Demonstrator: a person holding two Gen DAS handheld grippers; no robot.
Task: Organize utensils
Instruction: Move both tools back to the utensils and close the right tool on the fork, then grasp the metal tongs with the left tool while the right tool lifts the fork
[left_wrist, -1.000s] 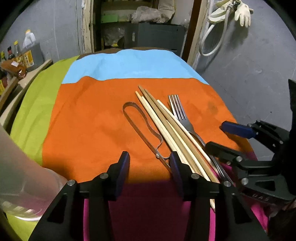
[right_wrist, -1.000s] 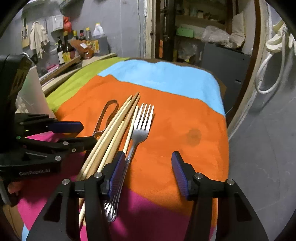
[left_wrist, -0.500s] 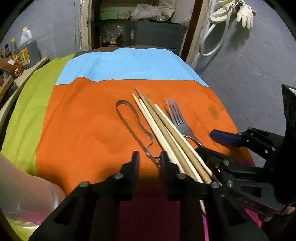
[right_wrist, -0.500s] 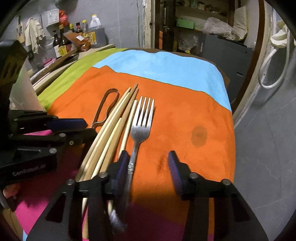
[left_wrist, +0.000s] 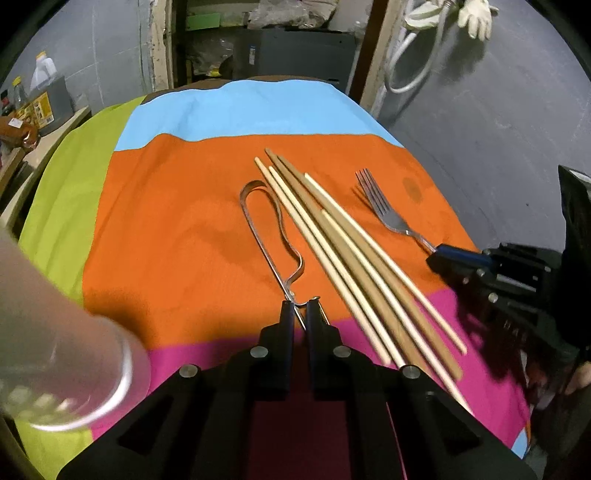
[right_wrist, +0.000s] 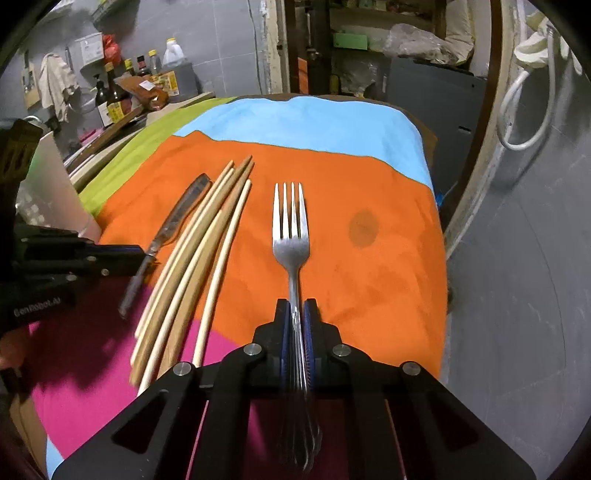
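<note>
My left gripper (left_wrist: 300, 311) is shut on the near end of a thin metal tongs loop (left_wrist: 264, 229) that lies on the orange part of the cloth. My right gripper (right_wrist: 296, 308) is shut on the handle of a silver fork (right_wrist: 290, 236), tines pointing away. Several wooden chopsticks (left_wrist: 351, 266) lie in a bundle between the two utensils, also visible from the right wrist as chopsticks (right_wrist: 207, 243). The right gripper (left_wrist: 448, 256) shows at the right of the left wrist view, holding the fork (left_wrist: 384, 210). The left gripper (right_wrist: 136, 256) and tongs (right_wrist: 177, 218) show at the left of the right wrist view.
A striped cloth (left_wrist: 177, 229) in blue, orange, green and pink covers the table. A clear plastic cup (left_wrist: 66, 354) stands close at the left. Bottles and boxes (right_wrist: 122, 96) sit on a counter behind it. The table's right edge (right_wrist: 441, 229) drops to grey floor.
Both grippers closed: the left on the tongs' near end, the right on the fork handle. The fork has shifted right, away from the chopsticks.
</note>
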